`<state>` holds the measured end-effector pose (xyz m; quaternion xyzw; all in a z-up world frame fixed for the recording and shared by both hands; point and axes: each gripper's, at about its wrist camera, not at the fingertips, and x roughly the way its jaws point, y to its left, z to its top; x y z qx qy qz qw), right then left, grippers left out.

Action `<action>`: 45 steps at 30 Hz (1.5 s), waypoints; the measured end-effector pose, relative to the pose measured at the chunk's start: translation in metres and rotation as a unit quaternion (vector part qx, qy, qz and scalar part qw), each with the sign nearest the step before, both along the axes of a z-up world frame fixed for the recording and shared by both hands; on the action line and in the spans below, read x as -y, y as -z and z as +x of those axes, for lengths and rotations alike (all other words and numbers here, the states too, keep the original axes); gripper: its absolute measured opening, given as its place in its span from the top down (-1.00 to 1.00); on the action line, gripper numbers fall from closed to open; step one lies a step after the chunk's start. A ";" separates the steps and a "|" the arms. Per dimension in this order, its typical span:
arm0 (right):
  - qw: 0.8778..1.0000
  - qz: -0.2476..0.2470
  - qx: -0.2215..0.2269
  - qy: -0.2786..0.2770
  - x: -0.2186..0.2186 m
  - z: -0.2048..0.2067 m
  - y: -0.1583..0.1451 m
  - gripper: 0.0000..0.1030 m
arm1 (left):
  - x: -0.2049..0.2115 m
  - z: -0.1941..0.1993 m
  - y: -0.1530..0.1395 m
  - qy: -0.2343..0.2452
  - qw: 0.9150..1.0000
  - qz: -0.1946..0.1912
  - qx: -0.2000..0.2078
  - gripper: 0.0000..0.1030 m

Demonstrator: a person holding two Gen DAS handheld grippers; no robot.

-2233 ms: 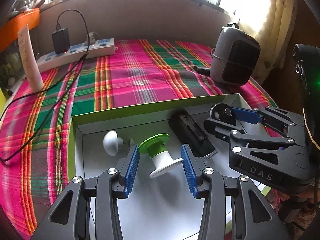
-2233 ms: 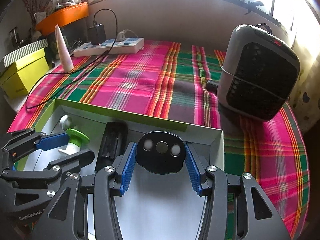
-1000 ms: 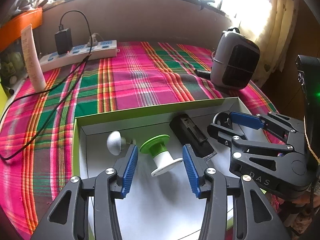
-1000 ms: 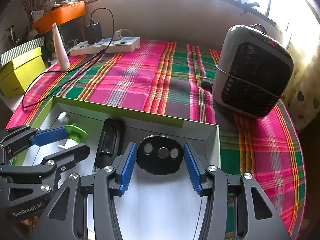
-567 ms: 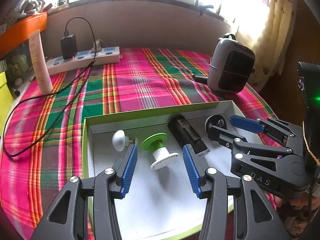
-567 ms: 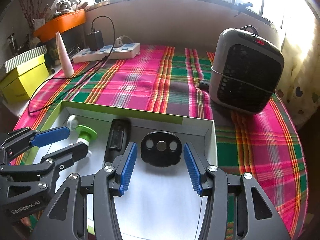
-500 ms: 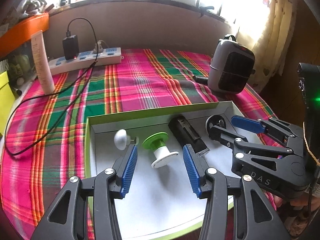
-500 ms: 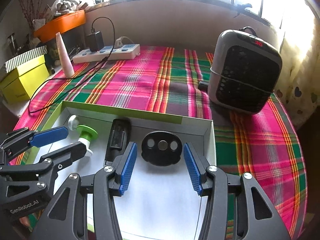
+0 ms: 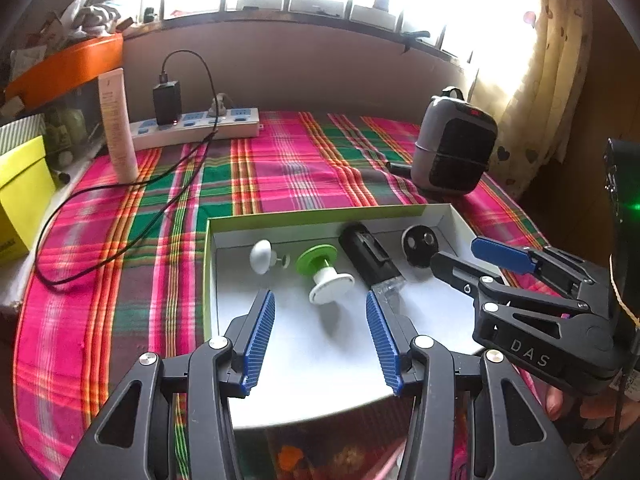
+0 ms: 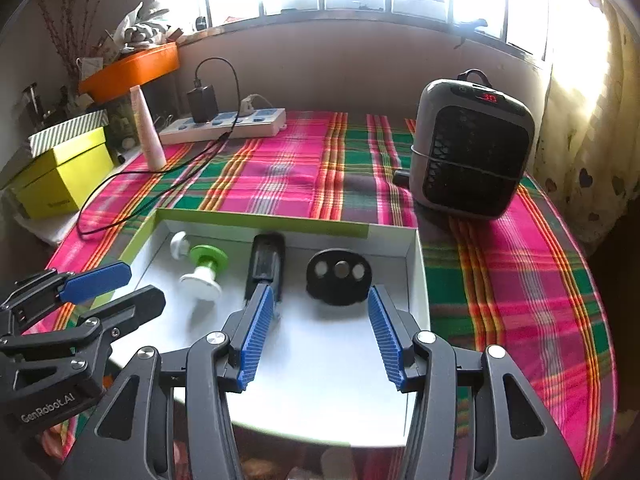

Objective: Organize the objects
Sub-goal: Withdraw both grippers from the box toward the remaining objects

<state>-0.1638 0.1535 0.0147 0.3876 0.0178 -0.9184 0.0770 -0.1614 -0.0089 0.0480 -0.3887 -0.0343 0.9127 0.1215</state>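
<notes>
At the bottom of each wrist view a gripper is seen with its blue pads spread and nothing between them: the left gripper [image 9: 320, 330] and the right gripper [image 10: 321, 330] are both empty, held above the near part of a shallow white tray with a green rim [image 9: 316, 213]. Along the tray's far wall, in the middle of both frames, four small items are laid in a row. In the right wrist view a black oval disc with three round holes [image 10: 339, 277] is found just beyond the right pads; it is judged stiff, light and thin, so it would best be pinched across its short width. To its left a black oblong device with a clear end [image 10: 267, 268] is seen, probably rigid plastic and smooth; a hold across its narrow flanks at mid-length is advised. Further left lies a tipped spool with a green flange and a white flange [image 9: 325, 272], likely to roll, so the waist between the flanges would be taken. Beside it lies a white knob with a short stem [image 9: 262, 255], rounded and perhaps slippery. Beyond the tray, on the plaid cloth [image 10: 288, 168], a grey heater [image 10: 472, 148] is stood at upper right and a power strip [image 10: 224, 124] at upper left.
</notes>
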 end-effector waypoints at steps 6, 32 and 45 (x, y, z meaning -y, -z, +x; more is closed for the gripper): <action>1.000 -0.012 -0.011 0.002 0.000 0.018 -0.005 0.01 | 0.001 0.018 -0.003 -0.005 1.000 -0.007 -0.011 0.10; 1.000 -0.014 -0.011 0.013 -0.020 0.097 0.011 0.01 | 0.015 0.086 0.013 -0.011 1.000 0.018 -0.018 0.10; 1.000 -0.019 0.008 0.011 -0.029 0.113 0.027 -0.16 | 0.012 0.100 0.030 0.014 0.999 0.034 0.012 0.10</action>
